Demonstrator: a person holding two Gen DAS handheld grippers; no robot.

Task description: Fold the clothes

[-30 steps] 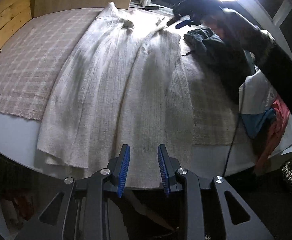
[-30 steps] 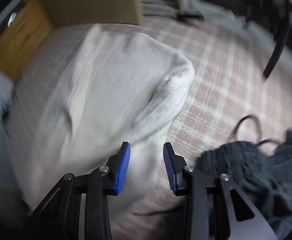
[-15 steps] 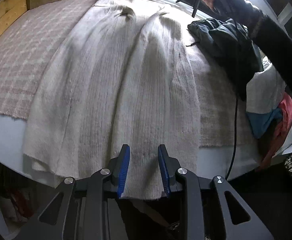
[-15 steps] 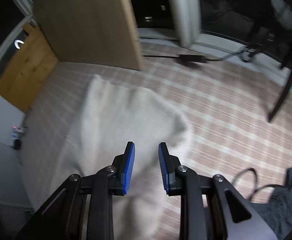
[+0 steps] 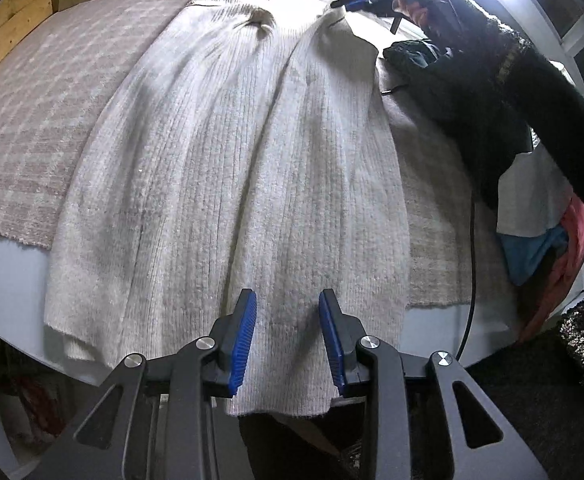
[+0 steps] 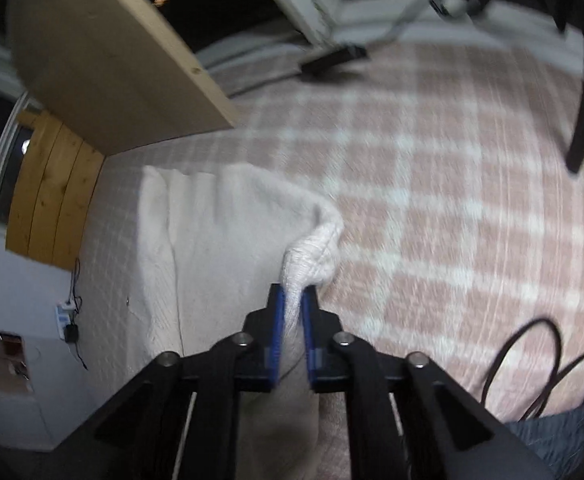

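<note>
Sweater (image 5: 228,168), cream and ribbed, lies flat on the checked blanket (image 5: 32,120). Left tongs (image 5: 288,340) hover at its hem, opening, seemingly gripping nothing. Right tongs (image 6: 292,320) pinch its far corner by the dark clothes (image 5: 415,60).

One cream sweater (image 5: 228,168), one dark garment (image 5: 411,56), two cables (image 6: 531,360).

Left claw (image 5: 288,336): angled steeply downward, jaws parted and opening, nothing pinched between the blue pads. Right claw (image 6: 293,308): angled downward, jaws clamped on a fold of cream knit (image 6: 315,248). Dark sleeve (image 5: 531,92): outstretched.
</note>
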